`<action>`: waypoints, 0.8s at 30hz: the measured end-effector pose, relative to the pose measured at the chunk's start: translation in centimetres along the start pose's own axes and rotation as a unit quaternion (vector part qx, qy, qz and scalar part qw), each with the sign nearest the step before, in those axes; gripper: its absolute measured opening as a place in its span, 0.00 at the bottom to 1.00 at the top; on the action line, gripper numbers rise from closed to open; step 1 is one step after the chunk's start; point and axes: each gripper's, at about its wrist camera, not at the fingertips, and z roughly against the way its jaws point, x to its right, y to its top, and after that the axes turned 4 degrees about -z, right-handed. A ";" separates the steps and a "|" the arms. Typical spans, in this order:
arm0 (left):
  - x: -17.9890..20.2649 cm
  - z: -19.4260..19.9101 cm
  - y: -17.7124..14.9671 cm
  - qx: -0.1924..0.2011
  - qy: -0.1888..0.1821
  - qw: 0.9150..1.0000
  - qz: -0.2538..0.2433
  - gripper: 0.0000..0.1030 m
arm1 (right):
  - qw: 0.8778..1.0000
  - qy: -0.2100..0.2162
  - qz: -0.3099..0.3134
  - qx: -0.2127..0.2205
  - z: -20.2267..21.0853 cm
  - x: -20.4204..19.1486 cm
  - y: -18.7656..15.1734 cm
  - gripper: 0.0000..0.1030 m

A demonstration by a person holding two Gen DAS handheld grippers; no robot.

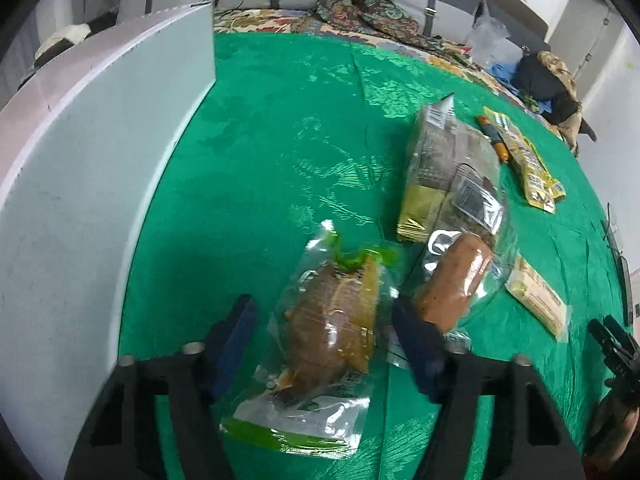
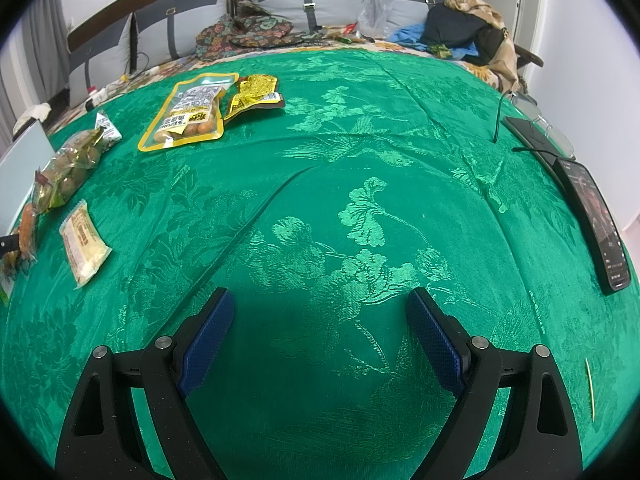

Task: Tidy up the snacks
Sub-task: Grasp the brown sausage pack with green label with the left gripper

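The clear packet with green trim (image 1: 328,332), holding a brown and yellow snack, lies on the green cloth (image 1: 280,140) between the fingers of the left gripper (image 1: 326,336), which tilts steeply down over it. The blue pads (image 1: 232,344) stand on either side of the packet with a gap on the left, so the jaws are apart and not clamped; whether the right pad touches the wrapper I cannot tell.

At about 2 o'clock from that packet lies a clear bag with an orange-brown sausage (image 1: 452,284), just beside it and overlapped at its far end by a larger clear bag of dark and yellow-green pieces (image 1: 452,172) at 1 o'clock. Further toward 2 o'clock rest the yellow pouches (image 1: 524,160), and at 3 o'clock a pale yellow wafer packet (image 1: 538,296). A white box wall (image 1: 100,168) stands at 9 to 10 o'clock, its inside hidden.

The right gripper (image 2: 320,336) points down at bare cloth, its jaws wide apart with nothing between them. From it, the wafer packet lies at 9 o'clock, the yellow pouches at 11 o'clock, and two phones (image 2: 600,224) at 2 to 3 o'clock by the cloth's edge
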 end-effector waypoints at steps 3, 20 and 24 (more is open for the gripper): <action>0.2 0.6 -0.5 0.006 0.000 1.000 0.002 0.44 | 1.000 0.000 0.000 0.000 0.0 0.0 0.0 0.88; 2.0 5.2 -6.3 -0.022 -0.055 0.998 0.008 0.71 | 1.000 0.000 0.000 0.000 0.0 0.0 0.0 0.88; 1.7 4.8 -5.9 -0.034 -0.058 0.998 0.011 0.73 | 1.000 0.000 0.000 0.000 0.0 0.0 0.0 0.88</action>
